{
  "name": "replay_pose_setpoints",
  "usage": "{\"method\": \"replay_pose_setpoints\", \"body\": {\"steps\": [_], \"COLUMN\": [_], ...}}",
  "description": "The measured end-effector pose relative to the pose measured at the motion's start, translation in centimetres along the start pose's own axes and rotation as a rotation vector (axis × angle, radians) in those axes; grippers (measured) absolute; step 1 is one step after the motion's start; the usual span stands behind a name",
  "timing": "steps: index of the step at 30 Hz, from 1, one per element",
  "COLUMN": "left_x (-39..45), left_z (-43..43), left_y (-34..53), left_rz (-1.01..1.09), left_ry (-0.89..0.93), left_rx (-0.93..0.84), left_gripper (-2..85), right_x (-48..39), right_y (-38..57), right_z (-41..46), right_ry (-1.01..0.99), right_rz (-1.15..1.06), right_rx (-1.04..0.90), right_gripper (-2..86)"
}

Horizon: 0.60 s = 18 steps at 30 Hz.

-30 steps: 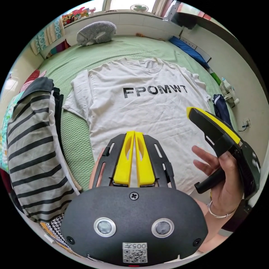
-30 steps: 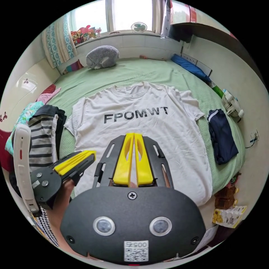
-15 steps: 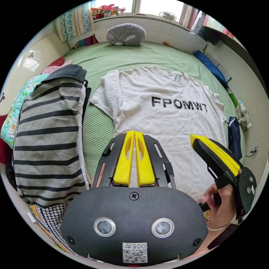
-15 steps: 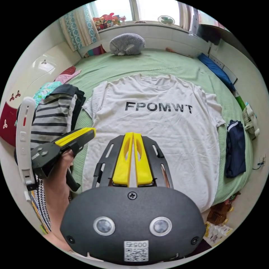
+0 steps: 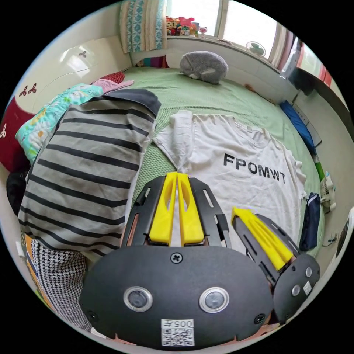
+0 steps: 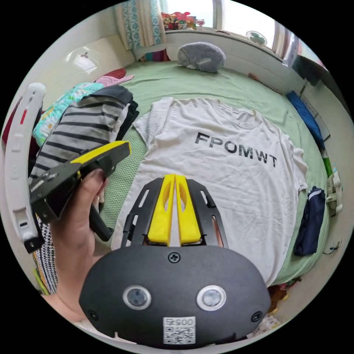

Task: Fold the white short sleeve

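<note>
Green bedspread (image 6: 206, 83) covers a wide bed that runs back to a tiled ledge below a bright window (image 6: 243, 16), with patterned curtains (image 6: 140, 22) at one side. White short-sleeve shirt (image 6: 221, 162), the task garment, lies flat and face up across the middle of the bed, printed lettering showing, one sleeve folded over onto the chest. Beside that sleeve sits a pile topped by a striped garment (image 5: 84, 173). A folded navy garment (image 6: 311, 221) lies near the shirt's opposite edge. A grey plush toy (image 6: 201, 55) rests by the ledge. The left gripper (image 5: 177, 177) hangs above the shirt's folded sleeve, yellow jaws pressed together, gripping nothing. The right gripper (image 6: 175, 179) hangs above the shirt's lower half, jaws likewise closed and empty. A hand (image 6: 79, 221) holds the left gripper.
</note>
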<state>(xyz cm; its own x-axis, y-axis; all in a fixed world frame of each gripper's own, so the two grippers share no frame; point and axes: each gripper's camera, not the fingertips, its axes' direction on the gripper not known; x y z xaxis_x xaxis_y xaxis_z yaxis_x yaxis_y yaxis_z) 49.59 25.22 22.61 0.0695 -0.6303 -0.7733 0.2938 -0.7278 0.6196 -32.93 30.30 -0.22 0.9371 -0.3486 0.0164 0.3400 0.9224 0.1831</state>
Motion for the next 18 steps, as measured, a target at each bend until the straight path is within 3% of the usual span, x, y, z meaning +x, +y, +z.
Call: {"method": "replay_pose_setpoints", "body": {"steps": [18], "left_x": [0.3], "left_z": [-0.3], "left_y": [1.1], "left_rz": [0.096], "left_ry": [0.010], "left_rx": [-0.008], "left_gripper": [-0.1], "right_x": [0.4], "right_y": [-0.1], "right_z": [0.0], "right_ry": [0.076], "right_rz": [0.064], "right_rx": [0.021], "right_gripper": [-1.3]}}
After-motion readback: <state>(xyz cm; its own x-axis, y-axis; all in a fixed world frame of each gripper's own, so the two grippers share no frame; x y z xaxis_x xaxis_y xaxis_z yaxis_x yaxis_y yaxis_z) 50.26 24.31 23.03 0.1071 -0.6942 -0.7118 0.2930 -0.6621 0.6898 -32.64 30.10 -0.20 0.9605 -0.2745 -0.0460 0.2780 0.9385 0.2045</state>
